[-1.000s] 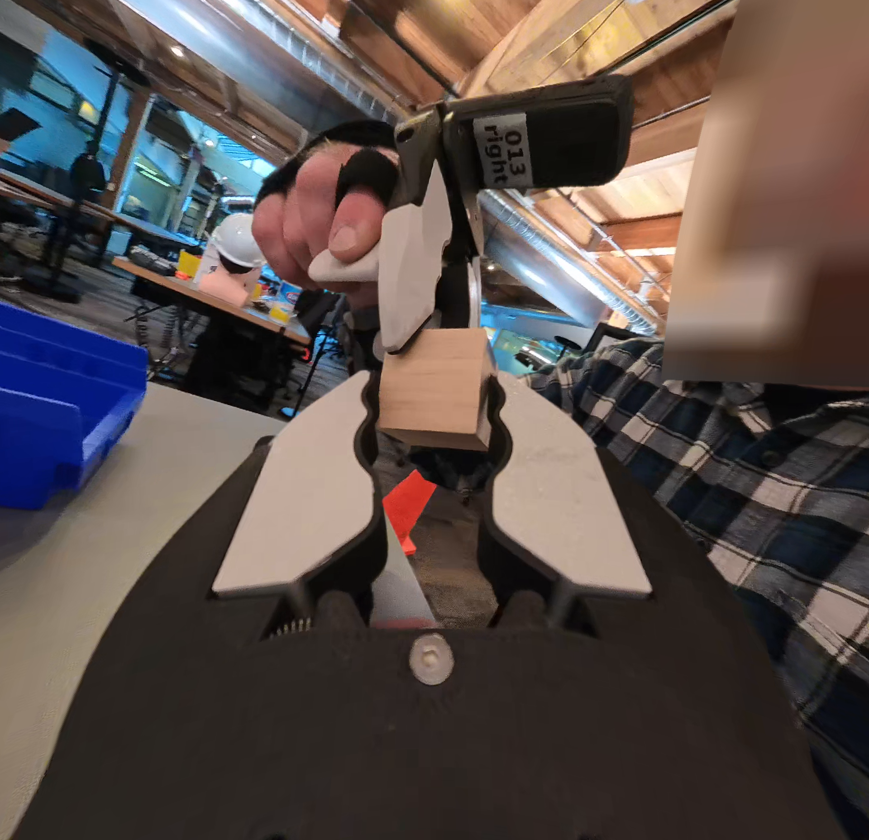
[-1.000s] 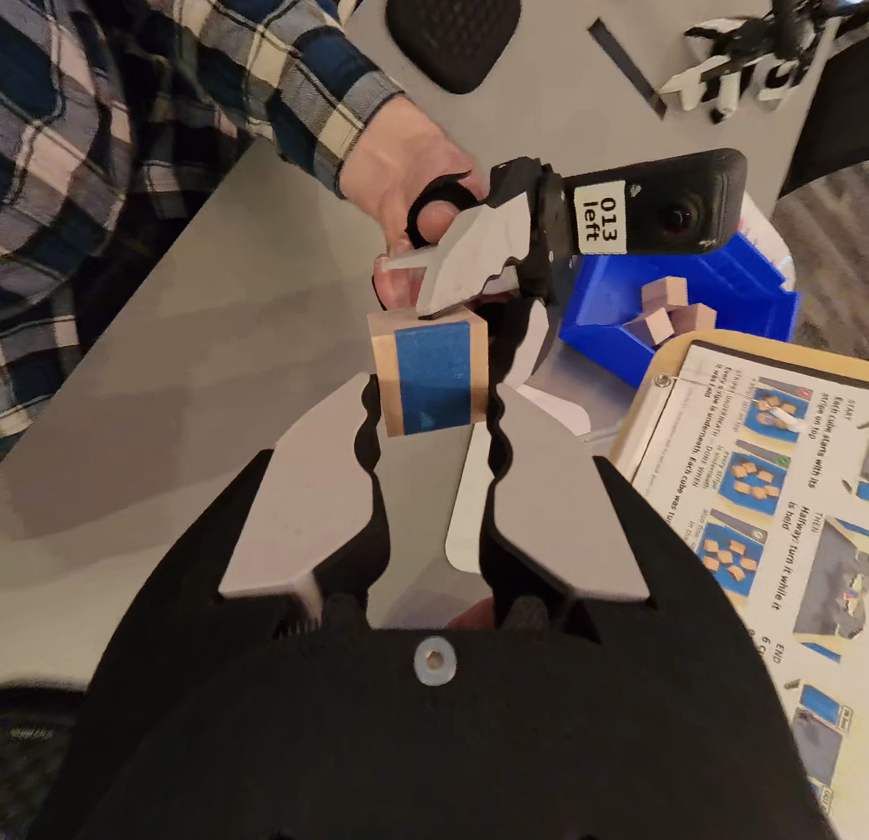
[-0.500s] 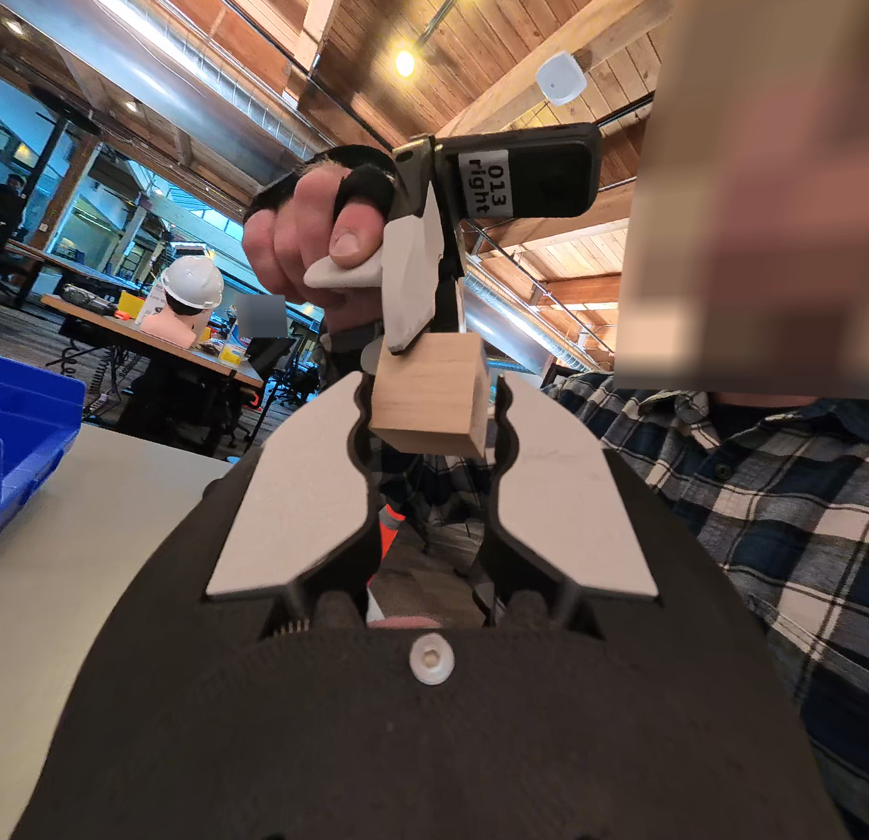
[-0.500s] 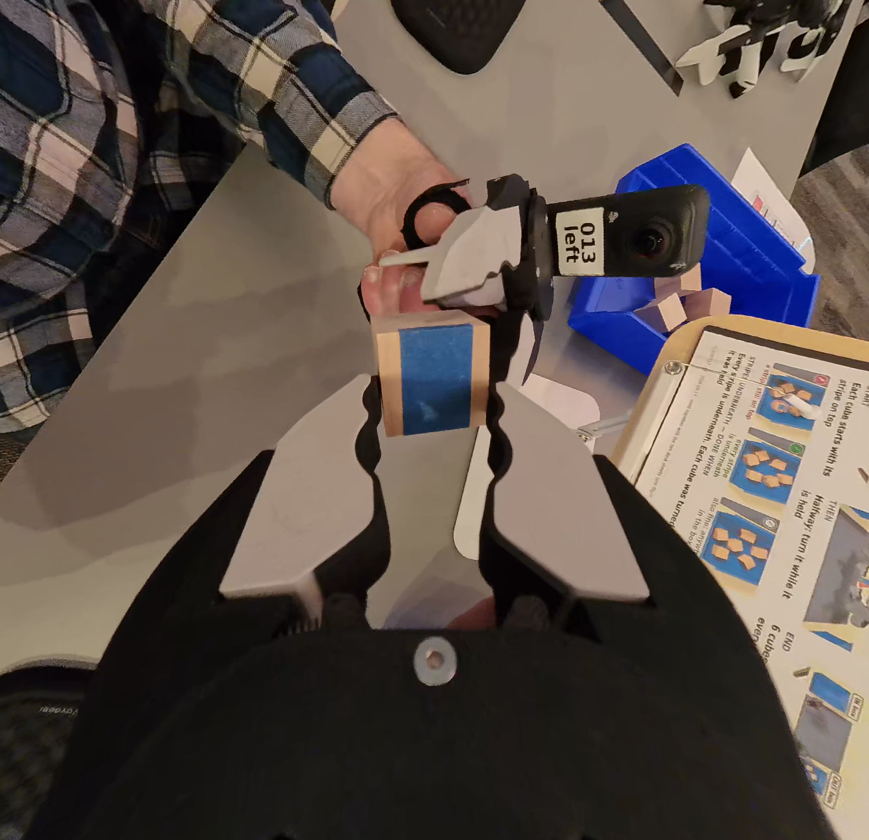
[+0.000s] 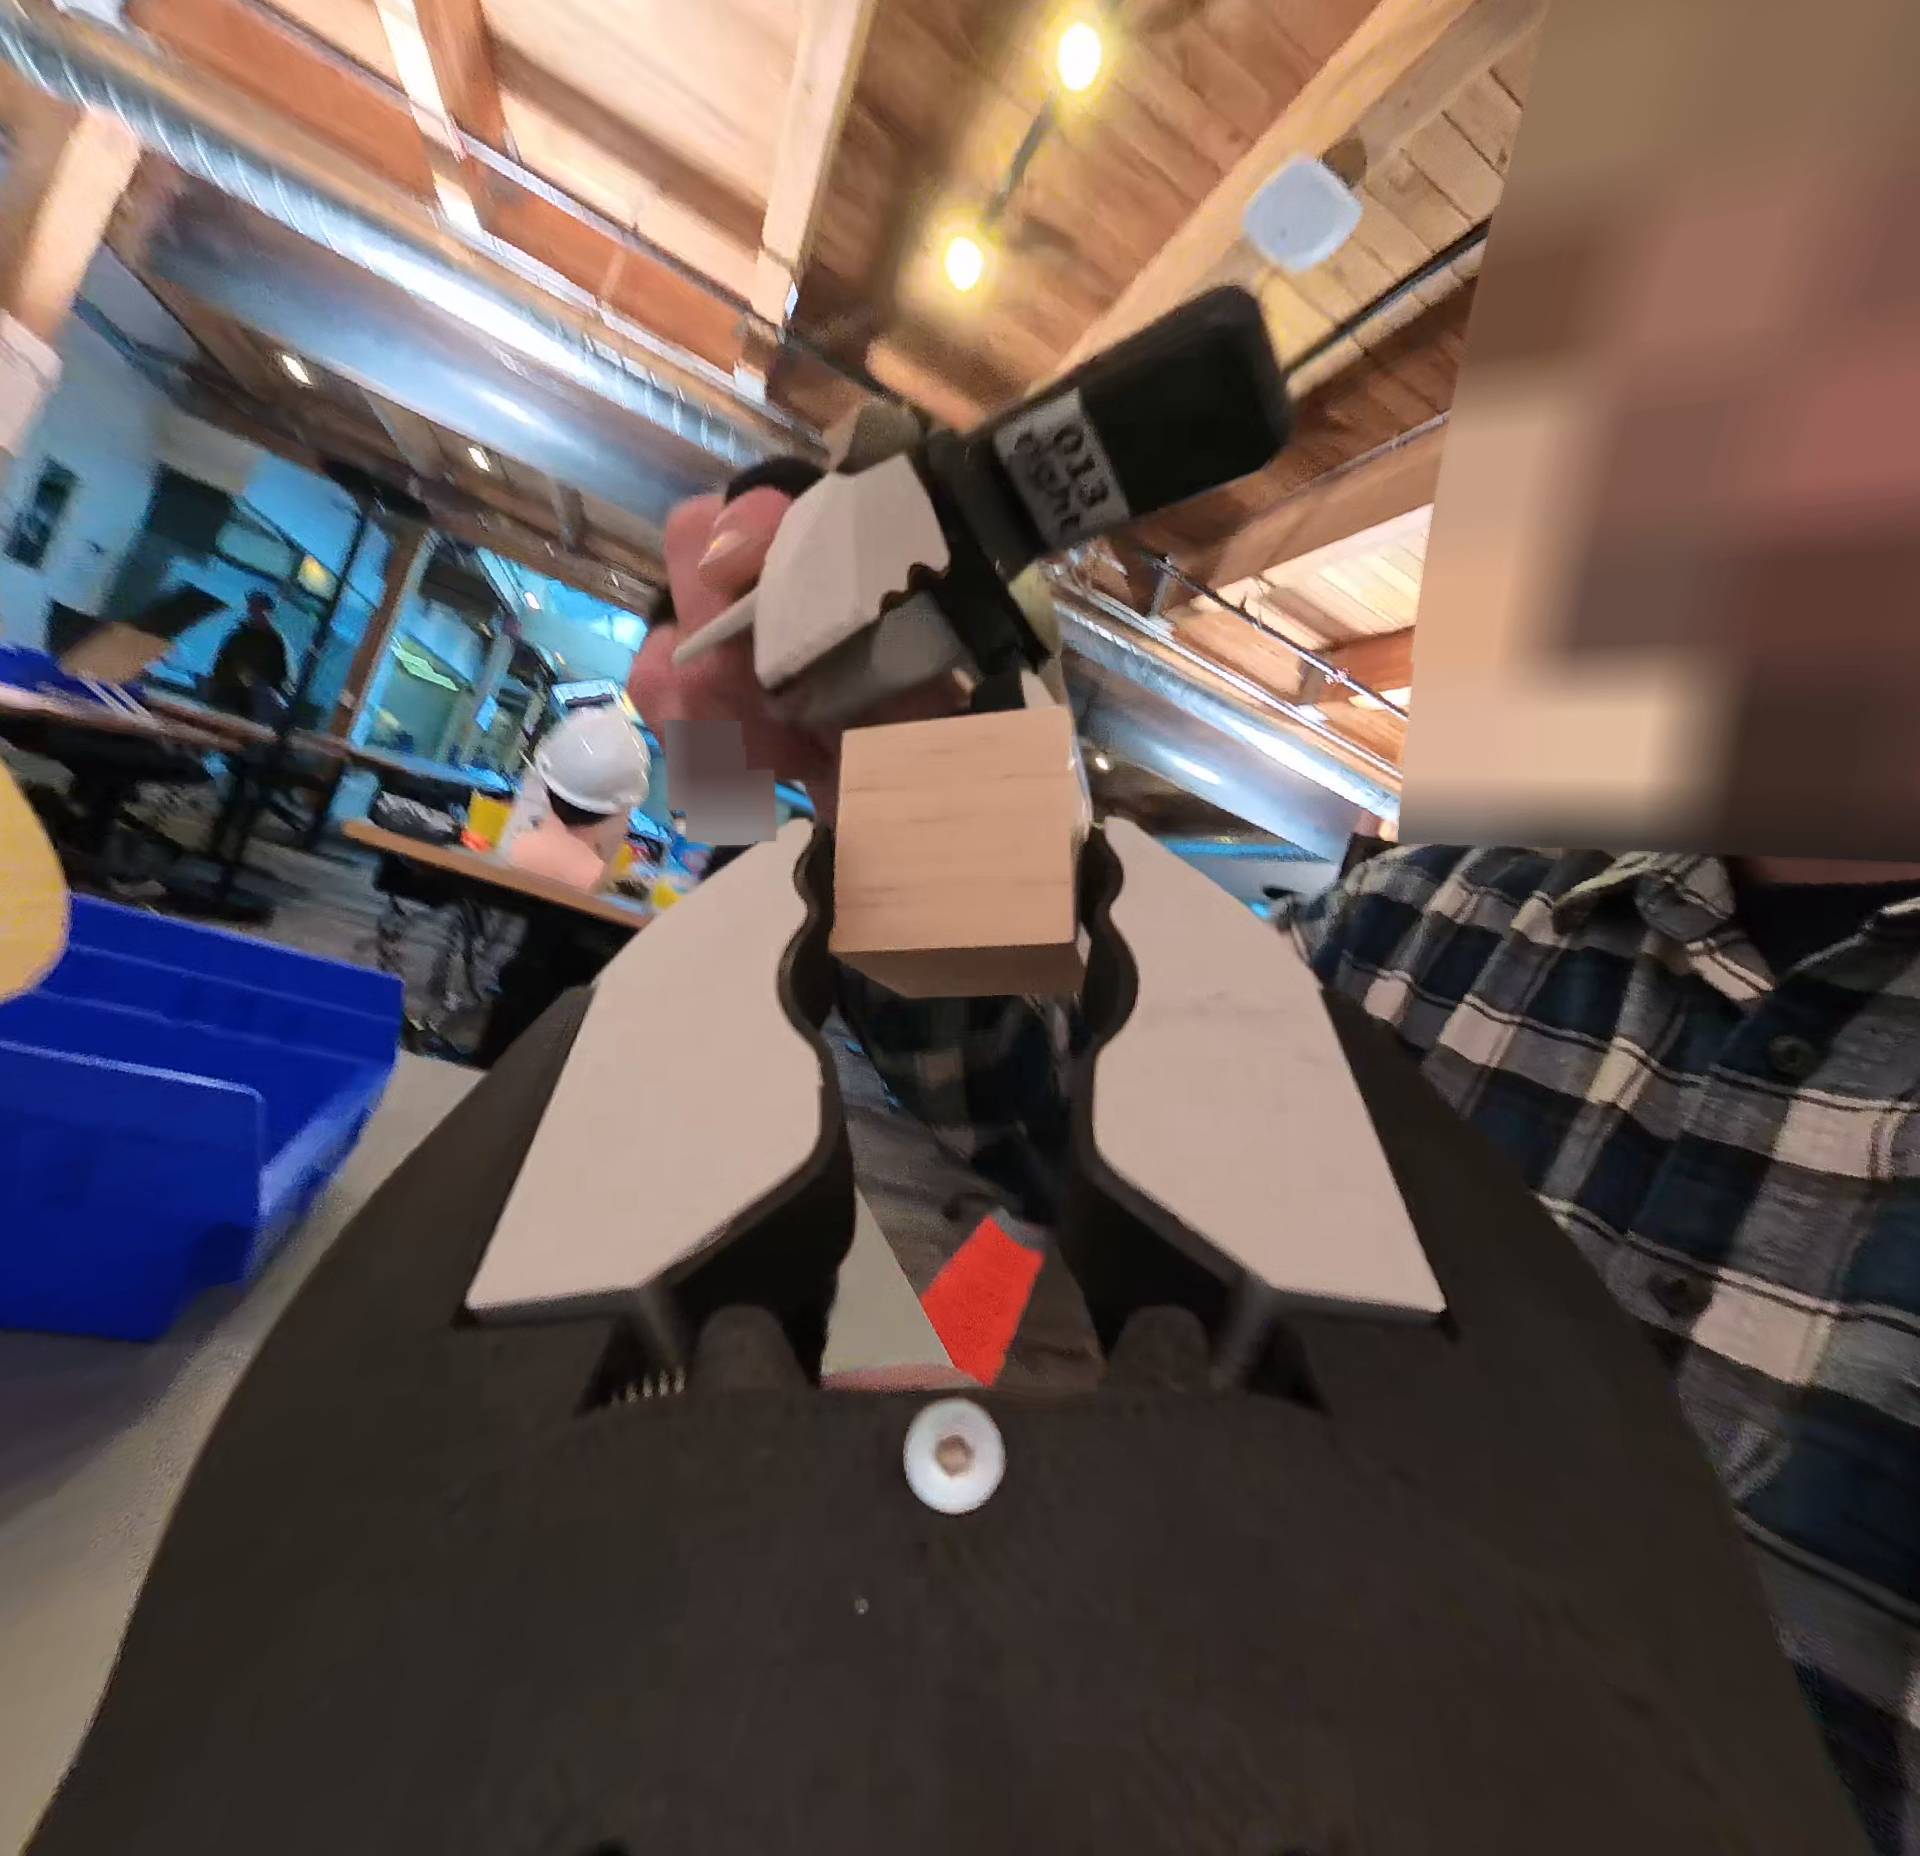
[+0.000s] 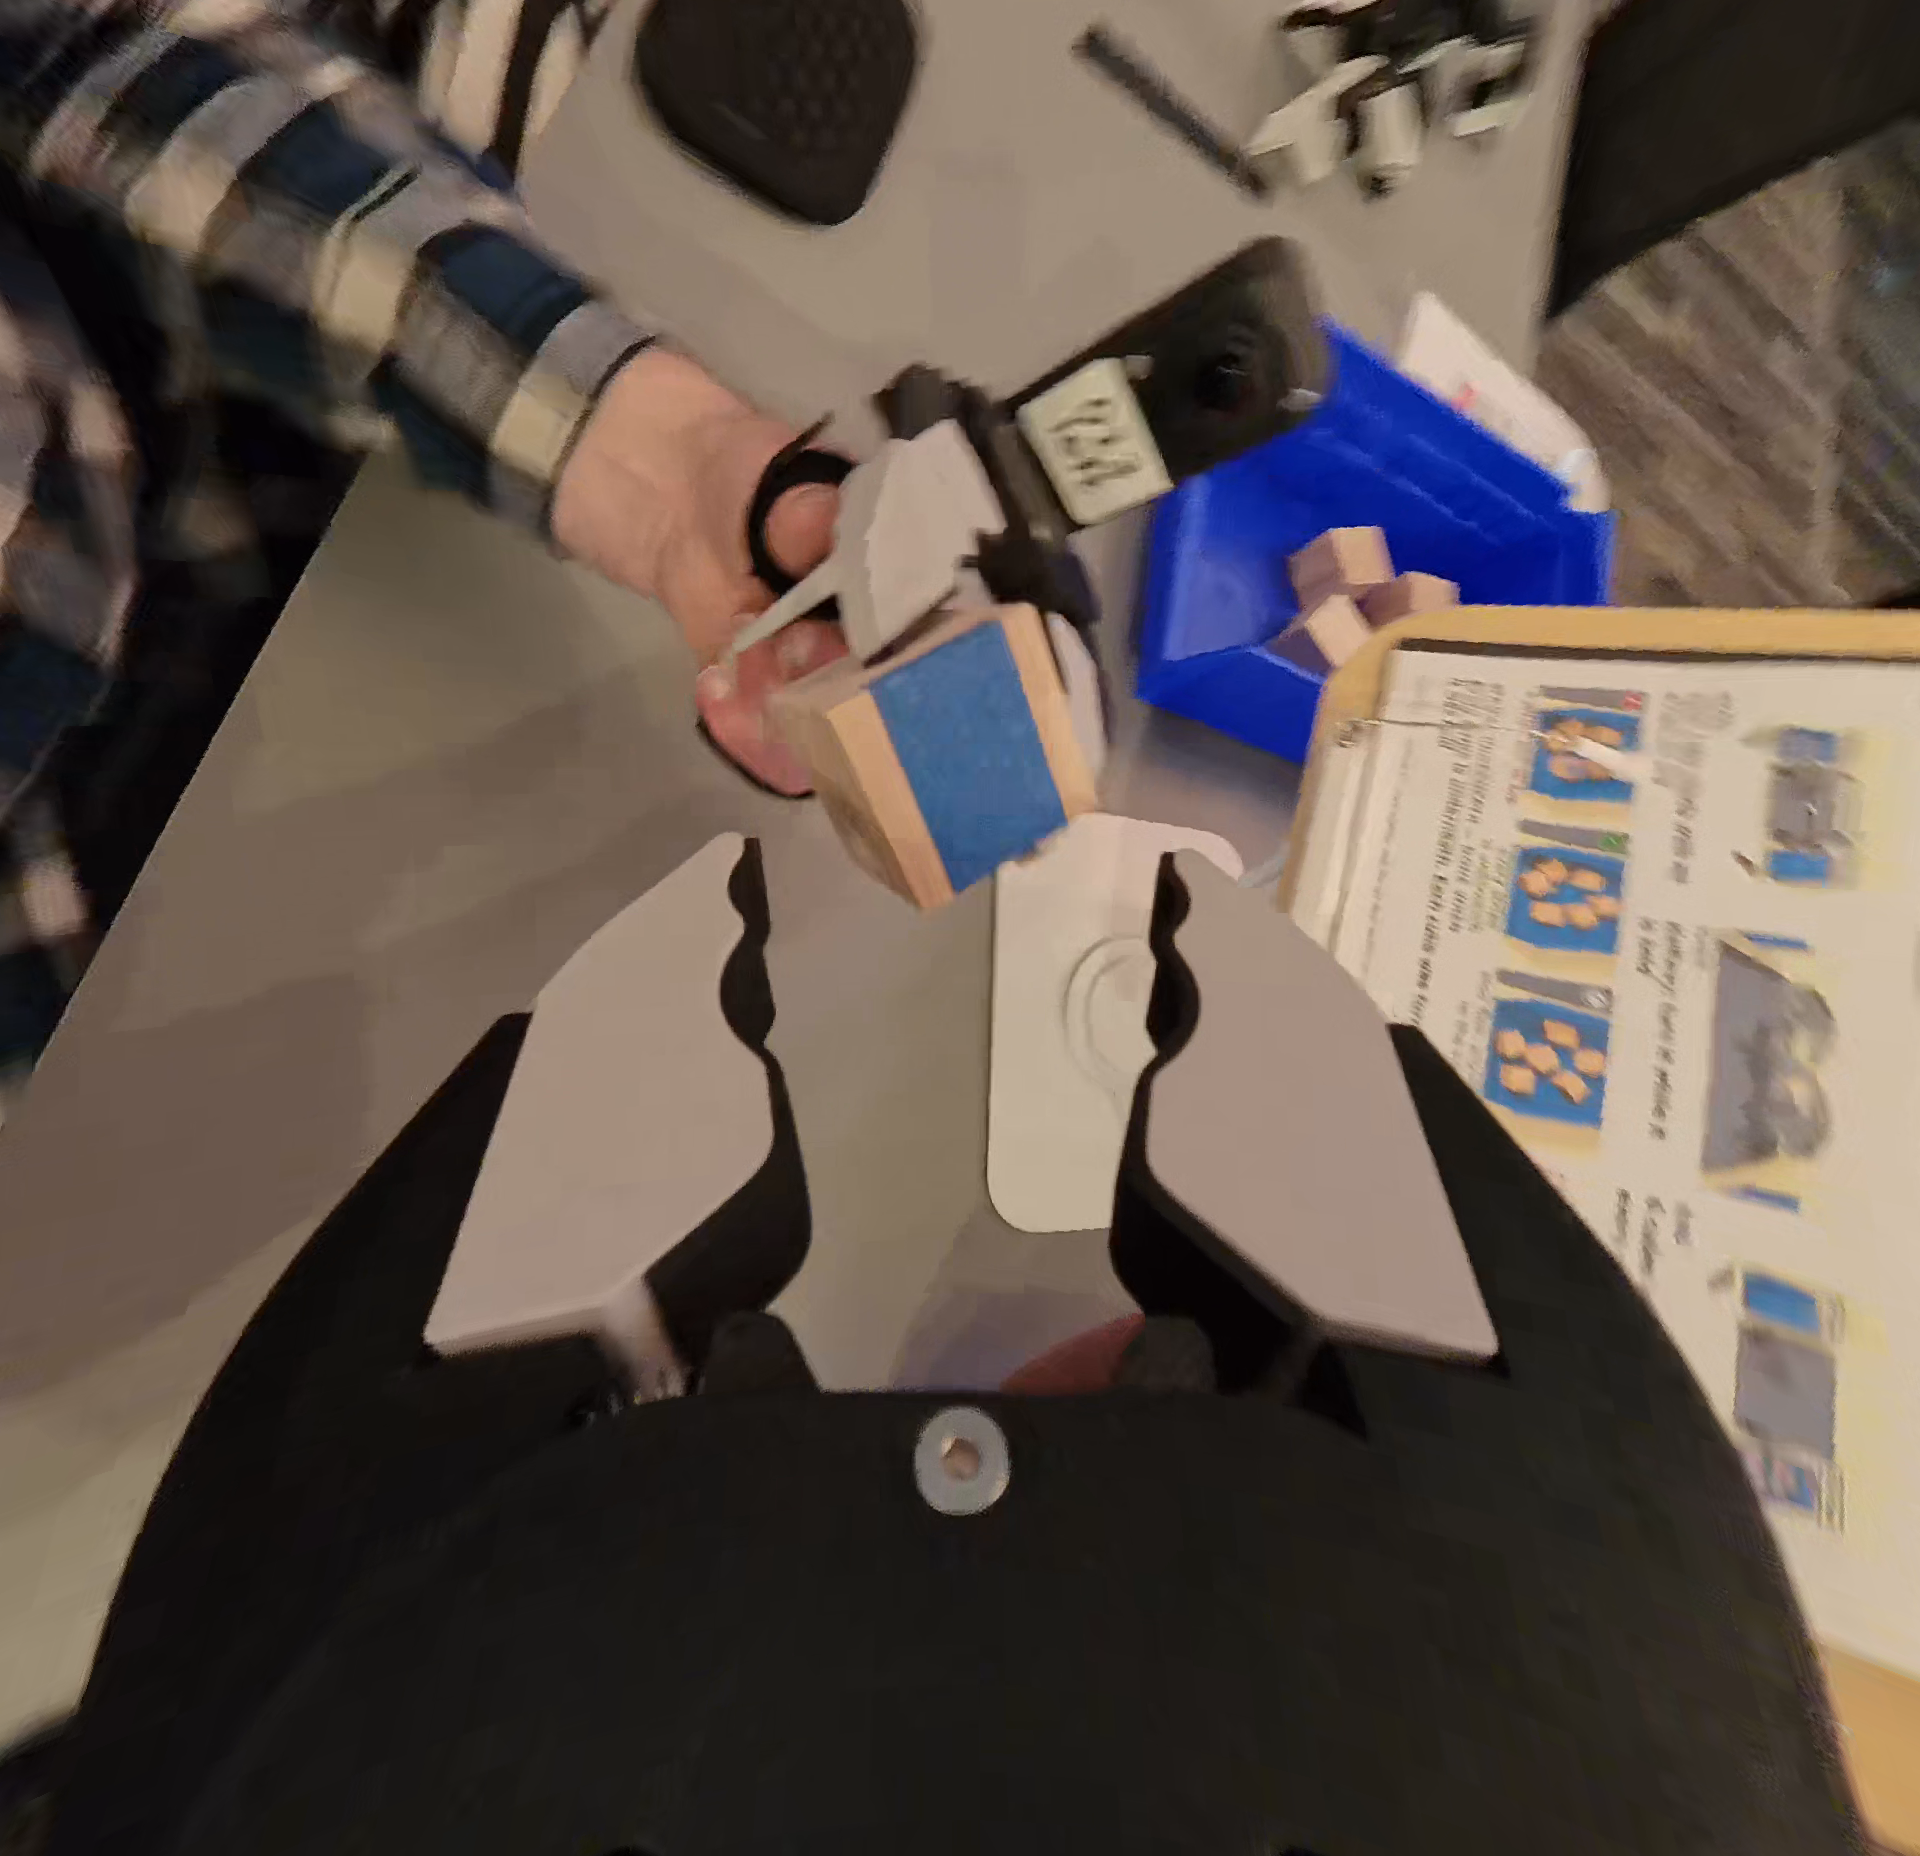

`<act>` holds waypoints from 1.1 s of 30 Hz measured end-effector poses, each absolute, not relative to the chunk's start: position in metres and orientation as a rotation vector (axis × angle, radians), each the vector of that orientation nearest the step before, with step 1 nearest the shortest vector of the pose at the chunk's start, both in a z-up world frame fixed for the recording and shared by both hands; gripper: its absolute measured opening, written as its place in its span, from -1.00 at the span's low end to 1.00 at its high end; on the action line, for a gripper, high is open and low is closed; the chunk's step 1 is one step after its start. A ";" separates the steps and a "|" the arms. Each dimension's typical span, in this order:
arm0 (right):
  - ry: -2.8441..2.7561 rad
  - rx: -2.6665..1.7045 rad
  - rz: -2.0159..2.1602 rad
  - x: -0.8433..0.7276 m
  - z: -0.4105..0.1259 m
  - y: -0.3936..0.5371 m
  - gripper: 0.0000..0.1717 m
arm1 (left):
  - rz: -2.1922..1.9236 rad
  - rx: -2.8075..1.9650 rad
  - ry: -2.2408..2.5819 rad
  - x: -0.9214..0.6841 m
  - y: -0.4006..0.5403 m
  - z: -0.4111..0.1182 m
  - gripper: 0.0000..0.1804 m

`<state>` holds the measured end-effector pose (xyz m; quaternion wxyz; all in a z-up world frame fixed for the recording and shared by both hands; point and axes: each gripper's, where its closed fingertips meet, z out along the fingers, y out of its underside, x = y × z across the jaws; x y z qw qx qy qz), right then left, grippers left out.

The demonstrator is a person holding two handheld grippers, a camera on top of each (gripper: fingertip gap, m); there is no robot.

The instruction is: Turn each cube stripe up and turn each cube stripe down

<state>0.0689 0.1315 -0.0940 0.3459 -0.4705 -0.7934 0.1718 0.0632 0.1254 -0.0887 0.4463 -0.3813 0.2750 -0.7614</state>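
Between left hand-held gripper (image 5: 954,871) pads: cube (image 5: 956,840)

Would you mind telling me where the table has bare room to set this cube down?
The grey table is bare left of the white pad, between the plaid sleeve and the right gripper. It is crowded to the right: blue bin with cubes and the clipboard. The black pad takes the far edge.

Left wrist view faces upward, right downward; both closely share the cube (image 5: 956,850).

Warm ceiling lamps (image 5: 1077,52) glare; both wide-angle views motion-blurred.
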 end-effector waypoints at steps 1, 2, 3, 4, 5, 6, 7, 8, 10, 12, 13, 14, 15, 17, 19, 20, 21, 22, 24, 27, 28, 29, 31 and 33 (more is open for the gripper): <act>-1.971 -1.254 0.465 0.068 -0.087 0.136 -0.15 | -1.846 -0.937 0.655 0.060 0.129 -0.086 -0.49; -1.896 -1.276 0.490 0.069 -0.082 0.138 -0.08 | -1.780 -0.939 0.629 0.058 0.134 -0.084 -0.50; -1.817 -1.275 0.470 0.070 -0.078 0.141 -0.03 | -1.742 -0.935 0.587 0.054 0.140 -0.081 -0.50; -1.737 -1.259 0.411 0.071 -0.073 0.145 -0.05 | -1.743 -0.935 0.544 0.051 0.144 -0.078 -0.49; -1.678 -1.233 0.350 0.073 -0.071 0.146 -0.01 | -1.753 -0.925 0.490 0.047 0.149 -0.075 -0.49; -1.627 -1.190 0.278 0.073 -0.070 0.147 0.02 | -1.780 -0.901 0.437 0.044 0.151 -0.071 -0.49; -1.570 -1.134 0.184 0.072 -0.068 0.148 0.02 | -1.820 -0.881 0.401 0.043 0.151 -0.068 -0.49; -1.527 -1.082 0.101 0.070 -0.069 0.147 0.03 | -1.839 -0.886 0.364 0.045 0.153 -0.067 -0.49; -1.470 -1.021 0.013 0.065 -0.070 0.142 -0.03 | -1.886 -0.880 0.319 0.052 0.153 -0.066 -0.49; -1.430 -0.988 -0.034 0.062 -0.067 0.141 -0.06 | -1.911 -0.885 0.306 0.060 0.150 -0.065 -0.50; -1.422 -0.983 -0.054 0.062 -0.066 0.141 -0.11 | -1.901 -0.892 0.307 0.063 0.150 -0.066 -0.50; -1.432 -0.984 -0.070 0.063 -0.066 0.142 -0.14 | -1.901 -0.889 0.311 0.065 0.148 -0.066 -0.49; -1.445 -0.999 -0.064 0.064 -0.066 0.141 -0.15 | -1.876 -0.899 0.299 0.066 0.150 -0.067 -0.49; -1.473 -1.102 0.056 0.069 -0.068 0.139 -0.16 | -1.810 -0.895 0.322 0.065 0.148 -0.066 -0.50; -1.470 -1.230 0.246 0.076 -0.066 0.137 -0.22 | -1.735 -0.904 0.366 0.066 0.147 -0.065 -0.50; -1.462 -1.282 0.362 0.079 -0.063 0.135 -0.25 | -1.692 -0.902 0.410 0.067 0.145 -0.065 -0.49; -1.475 -1.344 0.496 0.082 -0.064 0.131 -0.23 | -1.651 -0.903 0.448 0.069 0.143 -0.065 -0.49; -1.476 -1.400 0.616 0.083 -0.063 0.129 -0.26 | -1.607 -0.908 0.466 0.070 0.144 -0.065 -0.49; -1.465 -1.494 0.740 0.087 -0.063 0.133 -0.30 | -1.531 -0.910 0.522 0.073 0.142 -0.065 -0.49; -1.480 -1.572 0.787 0.090 -0.067 0.140 -0.35 | -1.409 -0.942 0.603 0.082 0.141 -0.068 -0.50; -1.496 -1.588 0.828 0.089 -0.068 0.138 -0.37 | -1.372 -0.951 0.623 0.084 0.141 -0.070 -0.49; -1.502 -1.605 0.847 0.089 -0.068 0.137 -0.41 | -1.333 -0.960 0.641 0.087 0.141 -0.072 -0.49; -1.535 -1.652 0.843 0.090 -0.074 0.139 -0.48 | -1.307 -0.964 0.673 0.092 0.139 -0.074 -0.49; -1.555 -1.683 0.875 0.091 -0.076 0.137 -0.52 | -1.298 -0.967 0.669 0.092 0.140 -0.075 -0.49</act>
